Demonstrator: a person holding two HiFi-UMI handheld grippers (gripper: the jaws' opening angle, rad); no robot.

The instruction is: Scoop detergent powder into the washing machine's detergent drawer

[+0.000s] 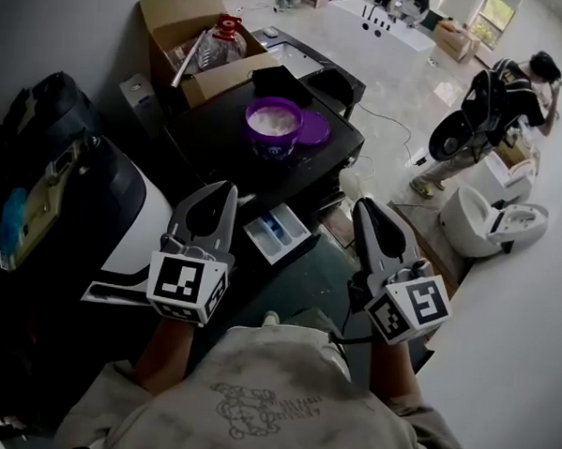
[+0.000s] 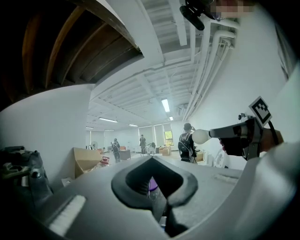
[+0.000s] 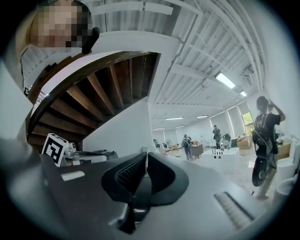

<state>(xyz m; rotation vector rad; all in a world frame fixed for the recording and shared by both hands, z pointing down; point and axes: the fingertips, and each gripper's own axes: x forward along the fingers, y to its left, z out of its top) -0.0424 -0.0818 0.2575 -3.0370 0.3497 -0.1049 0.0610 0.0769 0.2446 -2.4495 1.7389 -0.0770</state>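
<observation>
Looking down on the purple detergent tub (image 1: 273,125): open, white powder showing, lid (image 1: 313,129) touching its side, on the black top (image 1: 219,142). Dead ahead of the left gripper (image 1: 223,188), glimpsed purple through its jaws; off to the left of the right gripper (image 1: 363,208). Both pinched closed, gripping nothing. Nearer, between the two, the detergent drawer (image 1: 277,233), pulled out, lying crosswise. No scoop made out, possibly buried in the powder. Likely a left-side reach forward.
</observation>
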